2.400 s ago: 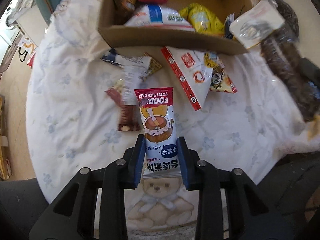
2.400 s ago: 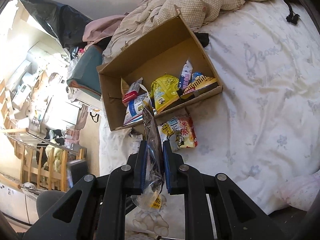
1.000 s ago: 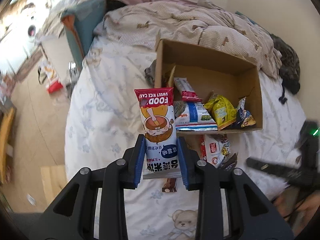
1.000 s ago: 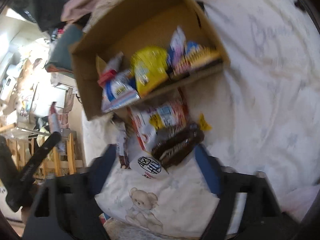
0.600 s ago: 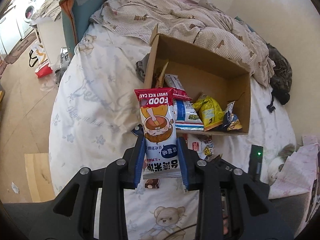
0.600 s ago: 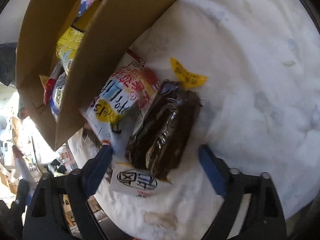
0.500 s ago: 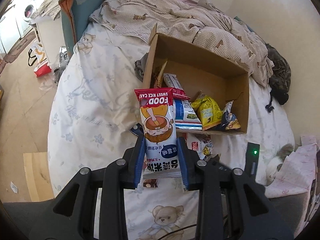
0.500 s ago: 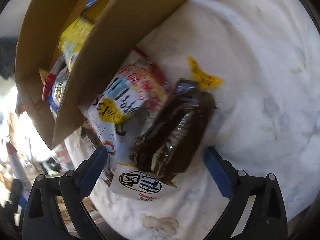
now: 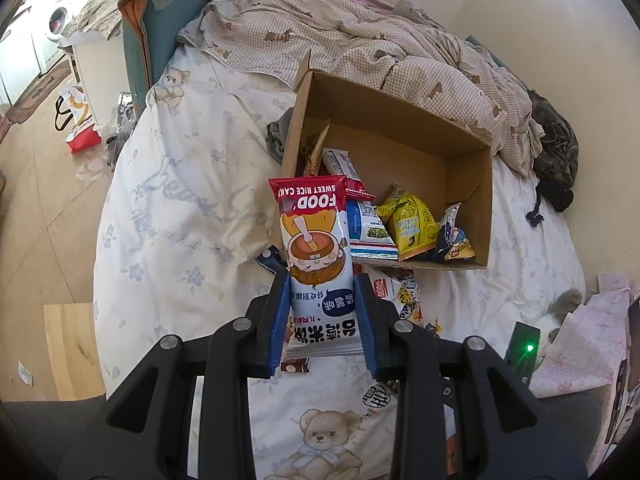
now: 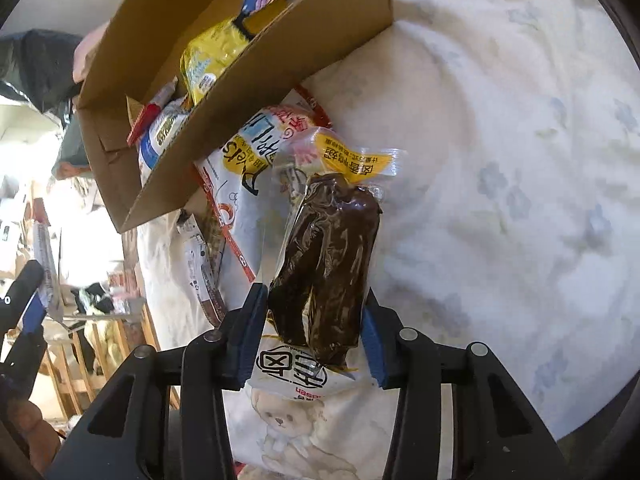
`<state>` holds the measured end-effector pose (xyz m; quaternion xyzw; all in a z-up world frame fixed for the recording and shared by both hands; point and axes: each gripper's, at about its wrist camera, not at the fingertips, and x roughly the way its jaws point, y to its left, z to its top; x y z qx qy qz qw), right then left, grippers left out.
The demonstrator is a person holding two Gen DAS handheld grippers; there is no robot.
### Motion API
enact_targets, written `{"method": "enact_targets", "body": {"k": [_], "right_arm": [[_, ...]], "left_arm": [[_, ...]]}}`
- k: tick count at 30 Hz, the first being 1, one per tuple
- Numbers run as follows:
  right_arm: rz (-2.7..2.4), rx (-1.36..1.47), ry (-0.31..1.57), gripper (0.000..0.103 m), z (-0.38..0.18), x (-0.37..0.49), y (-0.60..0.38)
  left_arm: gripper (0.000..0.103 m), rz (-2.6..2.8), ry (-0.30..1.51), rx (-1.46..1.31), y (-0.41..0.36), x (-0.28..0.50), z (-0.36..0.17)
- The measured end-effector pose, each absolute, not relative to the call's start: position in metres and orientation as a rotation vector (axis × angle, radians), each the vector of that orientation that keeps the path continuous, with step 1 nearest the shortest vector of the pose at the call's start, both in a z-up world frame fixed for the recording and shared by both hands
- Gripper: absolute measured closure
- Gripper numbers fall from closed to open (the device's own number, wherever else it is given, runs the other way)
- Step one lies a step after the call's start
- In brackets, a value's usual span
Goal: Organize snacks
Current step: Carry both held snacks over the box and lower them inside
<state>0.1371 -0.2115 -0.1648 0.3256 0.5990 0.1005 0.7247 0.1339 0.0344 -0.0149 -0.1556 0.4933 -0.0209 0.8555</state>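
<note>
My left gripper (image 9: 322,316) is shut on a red-and-white sweet rice cake packet (image 9: 314,240) and holds it upright above the bed, in front of an open cardboard box (image 9: 486,184). The box holds a yellow bag (image 9: 408,224) and other snack packs. My right gripper (image 10: 314,320) is low over the bed with its jaws closed in against the sides of a dark brown bread in clear wrap (image 10: 328,256). The bread lies by a white-and-red snack bag (image 10: 244,164) beside the box (image 10: 280,56).
More loose packets lie on the floral sheet (image 9: 176,216) in front of the box. A checked quilt (image 9: 360,48) is bunched behind the box. The bed edge and wooden floor (image 9: 36,184) are at left. A thin wrapper (image 10: 200,264) lies left of the bread.
My left gripper has held the rice cake packet steady over the bed. My right gripper dropped toward the bread and its jaws narrowed from wide open to against the bread's sides.
</note>
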Motion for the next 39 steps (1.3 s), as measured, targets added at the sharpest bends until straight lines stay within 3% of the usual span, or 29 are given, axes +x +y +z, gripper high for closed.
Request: {"method": "enact_targets", "body": {"k": [6,14,26,28,29,34,39], "right_arm": [[0.282,0.71,1.233,0.057,-0.137,0.132,-0.21],[0.419,0.69,0.987,0.057,-0.058,0.129,-0.213],[0.433,0.624,0.831,0.058,0.013,0.2,-0.24],[0.427,0.595,0.829,0.079,0.017,0.214,-0.24],[0.441,0.586,0.84,0.084,0.017,0.222,-0.239],[0.387,0.453,0.895,0.087,-0.002,0.256,-0.223],[0.344,0.497,0.99,0.099,-0.046,0.276,-0.227]], "left_arm": [[0.075,-0.035,1.045,-0.281,0.033,0.132,-0.018],[0.075,-0.007,1.038,-0.282,0.038,0.131,-0.017],[0.075,-0.045,0.966,-0.16,0.017,0.179,0.017],[0.075,-0.044,0.958,-0.135,0.012,0.192,0.018],[0.075,-0.043,0.953,-0.125,0.01,0.199,0.018],[0.075,-0.049,0.936,-0.084,-0.005,0.228,0.01],[0.075,-0.054,0.957,-0.071,-0.015,0.243,-0.016]]}}
